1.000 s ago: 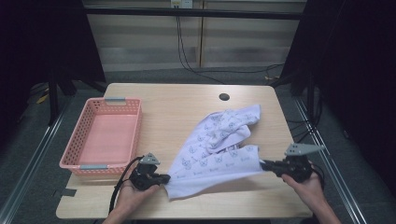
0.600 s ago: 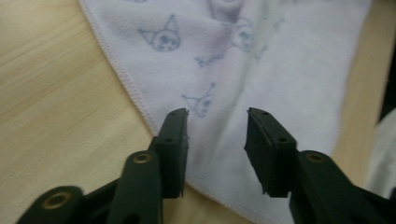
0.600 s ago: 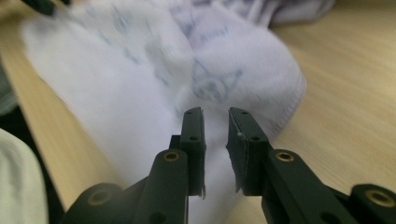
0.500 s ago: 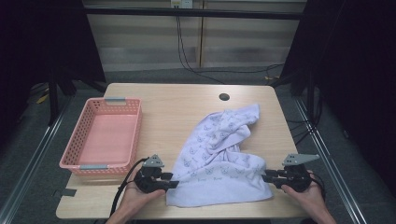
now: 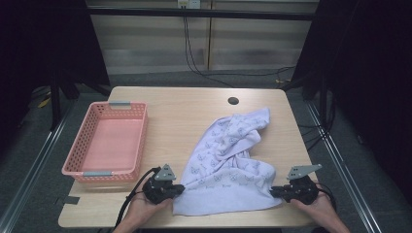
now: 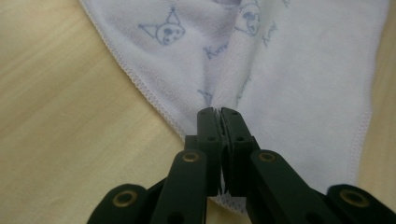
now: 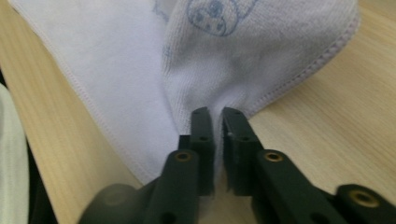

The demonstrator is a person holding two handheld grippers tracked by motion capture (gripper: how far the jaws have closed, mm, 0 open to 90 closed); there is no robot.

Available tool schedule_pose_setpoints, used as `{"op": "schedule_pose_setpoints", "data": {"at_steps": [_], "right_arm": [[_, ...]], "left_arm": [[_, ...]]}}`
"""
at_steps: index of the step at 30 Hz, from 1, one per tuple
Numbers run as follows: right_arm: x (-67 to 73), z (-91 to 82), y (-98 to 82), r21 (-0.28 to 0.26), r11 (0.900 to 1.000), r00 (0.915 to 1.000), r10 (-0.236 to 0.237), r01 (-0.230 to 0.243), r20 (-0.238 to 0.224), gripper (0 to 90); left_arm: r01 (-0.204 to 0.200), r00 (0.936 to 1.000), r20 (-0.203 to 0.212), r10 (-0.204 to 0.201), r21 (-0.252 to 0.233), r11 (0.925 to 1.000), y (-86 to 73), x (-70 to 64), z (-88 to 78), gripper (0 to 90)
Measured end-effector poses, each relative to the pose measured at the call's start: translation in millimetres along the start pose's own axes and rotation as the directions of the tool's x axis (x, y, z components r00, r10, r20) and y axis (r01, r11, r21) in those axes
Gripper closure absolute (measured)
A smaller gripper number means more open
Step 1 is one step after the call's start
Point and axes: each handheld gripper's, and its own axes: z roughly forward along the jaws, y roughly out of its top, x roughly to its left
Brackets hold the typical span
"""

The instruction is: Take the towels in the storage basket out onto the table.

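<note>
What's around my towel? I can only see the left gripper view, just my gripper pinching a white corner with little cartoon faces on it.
Observer: A pink basket stands on the table, off to the left of the towel.
Operator: What's my other gripper doing?
Observer: The right gripper grips the towel's other near corner. Its jaws have just been closing, with the cloth between them.
</note>
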Motion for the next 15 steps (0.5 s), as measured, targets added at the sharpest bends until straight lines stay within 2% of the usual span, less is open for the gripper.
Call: {"op": "schedule_pose_setpoints", "data": {"at_steps": [1, 2, 3, 4, 5, 6, 7, 8, 9, 10, 11, 12, 13, 14, 15], "right_arm": [[0.4, -1.2, 0.4, -0.003, 1.0, 0.9998, 0.006, -0.006, -0.017, 86.0], [-1.5, -7.3, 1.3, -0.062, 0.997, 0.9985, 0.032, -0.035, -0.045, 86.7], [-2.0, -10.7, 2.1, -0.086, 0.995, 0.9977, 0.042, -0.046, -0.052, 86.9], [-3.5, -16.7, 3.8, -0.129, 0.99, 0.9965, 0.054, -0.062, -0.063, 87.0], [-3.5, -16.7, 3.8, -0.129, 0.99, 0.9965, 0.054, -0.062, -0.063, 87.0], [-4.6, -21.6, 5.8, -0.16, 0.984, 0.9948, 0.069, -0.08, -0.074, 87.1], [-7.4, -31.4, 11.4, -0.217, 0.971, 0.9926, 0.084, -0.102, -0.087, 87.1], [-8.4, -35.1, 14.2, -0.238, 0.965, 0.9923, 0.086, -0.105, -0.09, 87.2], [-8.4, -35.1, 14.2, -0.238, 0.965, 0.9923, 0.086, -0.105, -0.09, 87.2], [-10.0, -40.2, 18.2, -0.267, 0.957, 0.9916, 0.089, -0.111, -0.094, 87.2], [-11.7, -48.4, 25.8, -0.303, 0.946, 0.9921, 0.09, -0.112, -0.088, 87.3], [-12.9, -58.6, 36.7, -0.351, 0.93, 0.9924, 0.083, -0.11, -0.091, 87.4], [-12.9, -58.6, 36.7, -0.351, 0.93, 0.9924, 0.083, -0.11, -0.091, 87.4], [-13.5, -62.8, 42.0, -0.375, 0.921, 0.9925, 0.08, -0.109, -0.093, 87.4], [-14.2, -74.8, 59.1, -0.435, 0.896, 0.994, 0.061, -0.094, -0.09, 87.4]], "left_arm": [[0.015, 0.9996, 0.022, -0.015, -0.009, 0.9998, -0.8, 1.7, -1.5, 88.5], [0.027, 0.999, 0.037, -0.026, -0.03, 0.9992, -0.9, 3.6, -4.8, 88.7], [0.092, 0.9923, 0.094, -0.081, -0.117, 0.9889, 0.4, 9.2, -15.8, 88.8], [0.092, 0.9923, 0.094, -0.081, -0.117, 0.9889, 0.4, 9.2, -15.8, 88.8], [0.112, 0.9886, 0.117, -0.095, -0.153, 0.9818, 1.3, 11.7, -21.6, 88.8], [0.129, 0.986, 0.128, -0.107, -0.176, 0.9759, 2.6, 13.4, -26.7, 88.9], [0.134, 0.985, 0.134, -0.108, -0.207, 0.9691, 7.1, 14.2, -34.1, 88.9], [0.138, 0.9846, 0.137, -0.109, -0.229, 0.9636, 10.6, 14.3, -38.6, 88.8], [0.138, 0.9846, 0.137, -0.109, -0.229, 0.9636, 10.6, 14.3, -38.6, 88.8], [0.167, 0.9786, 0.163, -0.126, -0.269, 0.9486, 16.5, 15.6, -45.7, 88.8], [0.166, 0.9778, 0.171, -0.121, -0.281, 0.9452, 20.1, 16.6, -49.9, 88.8], [0.16, 0.9793, 0.167, -0.114, -0.3, 0.9405, 25.5, 16.6, -54.6, 88.8], [0.15, 0.9821, 0.157, -0.105, -0.311, 0.9383, 30.1, 16.7, -58.2, 88.8], [0.148, 0.9823, 0.159, -0.099, -0.336, 0.9301, 39.3, 17.0, -65.3, 88.8], [0.131, 0.9864, 0.141, -0.084, -0.364, 0.9223, 51.1, 17.5, -74.5, 88.8]]}}
